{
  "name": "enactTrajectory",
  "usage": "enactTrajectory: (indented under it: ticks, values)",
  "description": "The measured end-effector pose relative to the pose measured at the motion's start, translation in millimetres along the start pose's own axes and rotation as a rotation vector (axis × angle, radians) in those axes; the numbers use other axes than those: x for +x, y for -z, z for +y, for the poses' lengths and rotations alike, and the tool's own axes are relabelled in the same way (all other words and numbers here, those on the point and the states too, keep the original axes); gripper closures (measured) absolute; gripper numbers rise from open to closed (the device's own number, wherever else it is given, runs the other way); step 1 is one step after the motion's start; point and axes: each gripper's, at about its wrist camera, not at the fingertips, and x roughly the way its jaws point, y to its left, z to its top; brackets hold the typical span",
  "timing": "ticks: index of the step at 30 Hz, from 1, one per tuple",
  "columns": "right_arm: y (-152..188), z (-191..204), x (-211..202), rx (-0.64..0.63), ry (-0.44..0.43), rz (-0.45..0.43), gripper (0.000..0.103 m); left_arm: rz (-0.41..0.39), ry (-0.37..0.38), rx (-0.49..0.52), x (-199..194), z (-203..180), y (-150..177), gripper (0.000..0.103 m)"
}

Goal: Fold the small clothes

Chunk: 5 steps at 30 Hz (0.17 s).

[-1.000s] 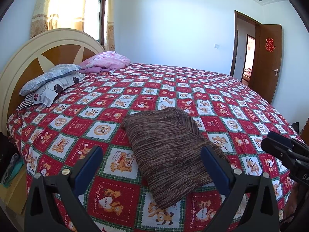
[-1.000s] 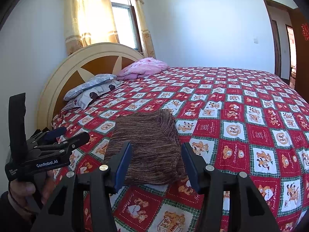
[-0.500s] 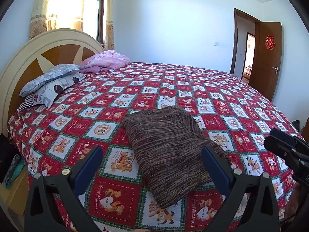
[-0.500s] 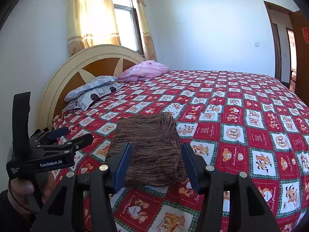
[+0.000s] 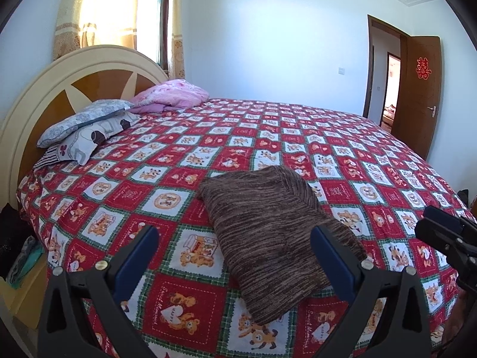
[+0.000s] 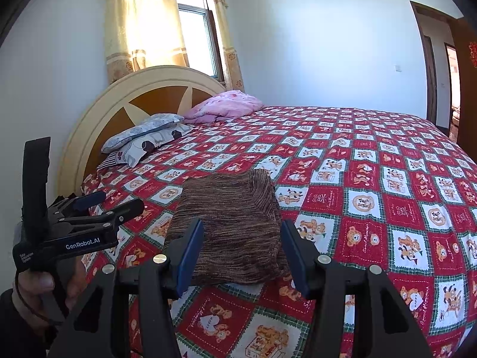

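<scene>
The left gripper hangs above the near edge of the bed, its blue-padded fingers spread wide apart and holding nothing. The right gripper hovers beside it over the same edge, fingers parted and bare. A hand grips the left gripper's handle from below.

We see a folded brown streaky knitted cloth, matt and coarse, on a red checked printed cotton bedspread. At upper left, our glossy cream-and-brown wooden headboard; lower frame, matt black plastic left gripper.
</scene>
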Motion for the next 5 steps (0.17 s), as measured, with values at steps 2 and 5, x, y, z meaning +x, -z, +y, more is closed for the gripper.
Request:
enactTrajectory:
  ticks: [2,5]
  values:
    - [0.9,0.4,0.5,-0.002,-0.001,0.001,0.048,-0.009,-0.006,0.005,-0.4,0.6,-0.5,0.000]
    - [2.2,-0.1,1.3,-0.001,-0.001,0.004,0.048,-0.005,-0.002,0.007,0.9,0.6,-0.8,0.000]
